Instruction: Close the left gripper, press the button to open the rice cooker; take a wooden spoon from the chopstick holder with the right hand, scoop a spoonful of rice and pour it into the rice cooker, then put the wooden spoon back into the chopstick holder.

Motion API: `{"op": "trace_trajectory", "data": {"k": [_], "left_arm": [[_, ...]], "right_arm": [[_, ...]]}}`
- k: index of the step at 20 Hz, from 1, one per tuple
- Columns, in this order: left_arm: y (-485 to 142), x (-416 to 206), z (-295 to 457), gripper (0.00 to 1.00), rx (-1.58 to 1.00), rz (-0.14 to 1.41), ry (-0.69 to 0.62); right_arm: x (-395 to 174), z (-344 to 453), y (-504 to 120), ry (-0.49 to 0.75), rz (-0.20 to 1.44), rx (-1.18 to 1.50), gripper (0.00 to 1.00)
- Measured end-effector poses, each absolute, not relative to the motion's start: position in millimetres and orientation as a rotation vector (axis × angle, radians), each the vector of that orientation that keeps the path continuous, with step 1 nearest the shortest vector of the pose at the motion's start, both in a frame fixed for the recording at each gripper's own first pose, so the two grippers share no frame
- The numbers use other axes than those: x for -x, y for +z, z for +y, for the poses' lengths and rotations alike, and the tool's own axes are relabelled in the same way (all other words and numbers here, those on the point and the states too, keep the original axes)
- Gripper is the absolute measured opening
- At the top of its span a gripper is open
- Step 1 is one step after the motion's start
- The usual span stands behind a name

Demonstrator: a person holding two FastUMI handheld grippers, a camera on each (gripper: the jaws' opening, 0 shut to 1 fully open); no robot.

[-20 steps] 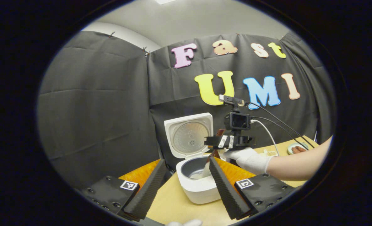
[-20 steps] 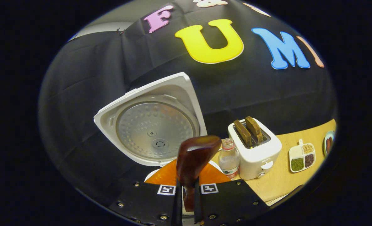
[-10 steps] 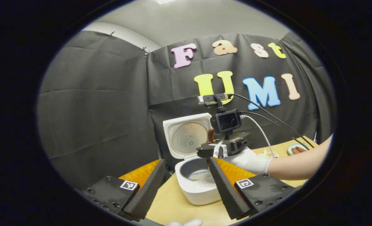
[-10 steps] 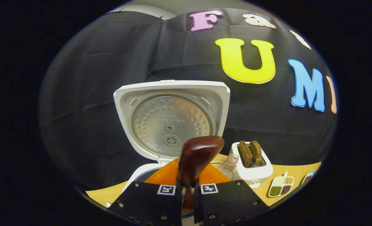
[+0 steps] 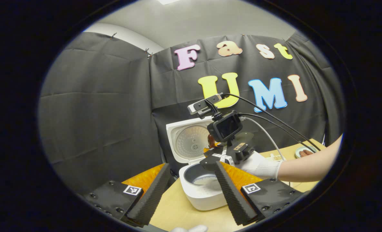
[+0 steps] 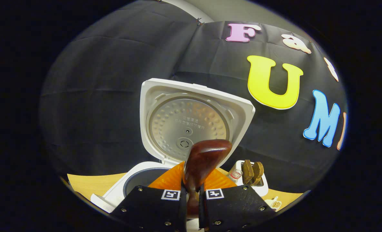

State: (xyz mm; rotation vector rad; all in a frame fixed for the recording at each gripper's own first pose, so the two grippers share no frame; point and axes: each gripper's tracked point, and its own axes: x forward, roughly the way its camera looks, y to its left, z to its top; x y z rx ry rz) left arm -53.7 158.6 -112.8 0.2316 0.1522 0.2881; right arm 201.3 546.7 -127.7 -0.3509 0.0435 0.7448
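Observation:
The white rice cooker (image 5: 200, 193) stands on the wooden table with its lid (image 5: 191, 141) up and rice in its grey pot (image 5: 203, 178). My left gripper (image 5: 191, 193) hangs open in front of it with nothing between its fingers. My right gripper (image 5: 223, 154), held by a white-gloved hand (image 5: 261, 167), hovers tilted over the pot's right side. In the right gripper view the right gripper (image 6: 193, 178) is shut on the handle of the dark wooden spoon (image 6: 207, 158). The spoon's bowl points toward the open lid (image 6: 191, 122), above the pot rim (image 6: 139, 177).
A white toaster (image 6: 257, 182) with two brown slices and a small clear bottle (image 6: 235, 174) stand right of the cooker. A little dish of grains (image 6: 274, 203) lies nearer the table edge. A plate (image 5: 303, 151) sits far right. Cables (image 5: 274, 122) trail from the right gripper.
The right gripper has moved left and rolled to a tilt above the pot, taking the spoon with it. My left gripper has stayed put and open.

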Motion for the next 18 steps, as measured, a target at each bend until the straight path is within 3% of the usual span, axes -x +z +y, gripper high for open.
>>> {"op": "trace_trajectory", "data": {"k": [11, 14, 18], "left_arm": [[-107, 57, 152, 0.99, -0.198, 0.149, 0.278], [-100, 55, 142, 0.95, -0.2, 0.133, 0.263], [-90, 50, 117, 0.99, -0.2, 0.115, 0.219]], "right_arm": [[-217, 510, -122, 0.713, 0.446, -0.362, 0.15], [-221, 484, -115, 0.676, 0.476, -0.468, 0.15], [-231, 423, -105, 0.589, 0.429, -0.468, 0.15]]}}
